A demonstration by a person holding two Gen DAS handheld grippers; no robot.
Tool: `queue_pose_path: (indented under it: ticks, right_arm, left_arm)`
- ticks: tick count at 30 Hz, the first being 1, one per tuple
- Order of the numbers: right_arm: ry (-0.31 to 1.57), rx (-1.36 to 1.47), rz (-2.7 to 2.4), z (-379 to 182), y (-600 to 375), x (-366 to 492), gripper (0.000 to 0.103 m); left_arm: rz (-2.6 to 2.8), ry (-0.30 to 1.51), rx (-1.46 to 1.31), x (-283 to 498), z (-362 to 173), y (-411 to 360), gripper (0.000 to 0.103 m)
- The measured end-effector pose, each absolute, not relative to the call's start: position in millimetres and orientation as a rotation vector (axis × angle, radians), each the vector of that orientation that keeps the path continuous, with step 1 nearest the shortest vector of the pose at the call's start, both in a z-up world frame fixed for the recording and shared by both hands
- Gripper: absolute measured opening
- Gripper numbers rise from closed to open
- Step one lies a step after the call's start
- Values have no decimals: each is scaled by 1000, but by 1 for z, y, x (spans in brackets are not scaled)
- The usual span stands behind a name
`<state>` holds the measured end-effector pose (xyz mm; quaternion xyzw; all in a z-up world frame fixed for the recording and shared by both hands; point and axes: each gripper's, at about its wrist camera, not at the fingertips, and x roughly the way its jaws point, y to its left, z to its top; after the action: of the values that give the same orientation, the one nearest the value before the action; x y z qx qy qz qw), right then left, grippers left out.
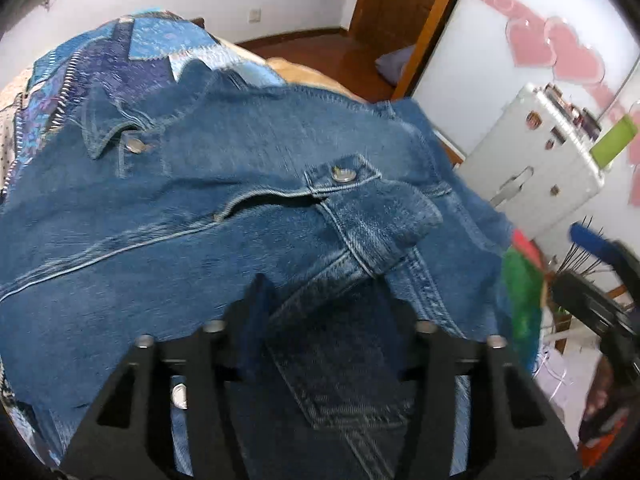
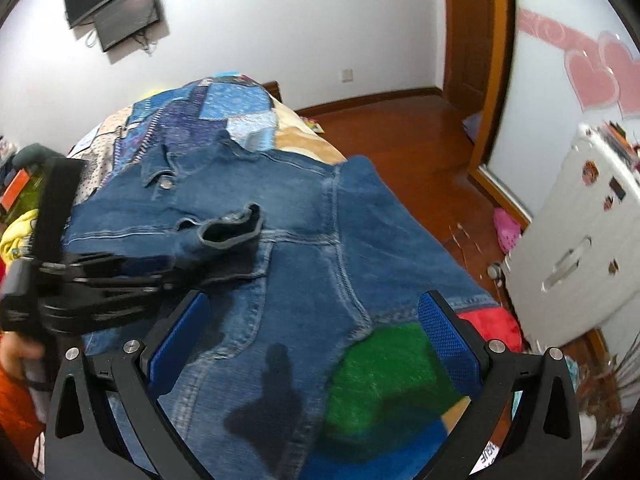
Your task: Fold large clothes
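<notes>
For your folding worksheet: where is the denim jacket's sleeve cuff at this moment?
In the right wrist view the sleeve cuff lies folded across the denim jacket on the bed, left of centre, just ahead of the left gripper, which appears to hold the sleeve.

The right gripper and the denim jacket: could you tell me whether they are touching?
Apart. The right wrist view shows the right gripper open above the denim jacket, its shadow falling separately on the cloth between the fingers.

Denim jacket on bed, right gripper fingers apart above it
</notes>
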<state>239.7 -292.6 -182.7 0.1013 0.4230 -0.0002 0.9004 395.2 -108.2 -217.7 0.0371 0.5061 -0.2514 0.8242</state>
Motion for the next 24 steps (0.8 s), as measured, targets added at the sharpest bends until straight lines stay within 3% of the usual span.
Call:
queue_pose_path:
  ticks: [9, 15, 21, 24]
  right_arm:
    - [966, 384, 46, -207, -335, 249, 103]
    - [1071, 601, 53, -252, -370, 257, 103]
    - [1050, 727, 51, -272, -390, 277, 103]
    - [1050, 747, -6, -284, -399, 288, 90]
  left_arm:
    - [-354, 951, -11, 377, -177, -29, 84]
    - [-119, 944, -102, 378, -190, 44, 85]
    - [-48, 971, -219, 375, -213, 83, 85]
    - [-31, 978, -244, 371, -220, 90, 85]
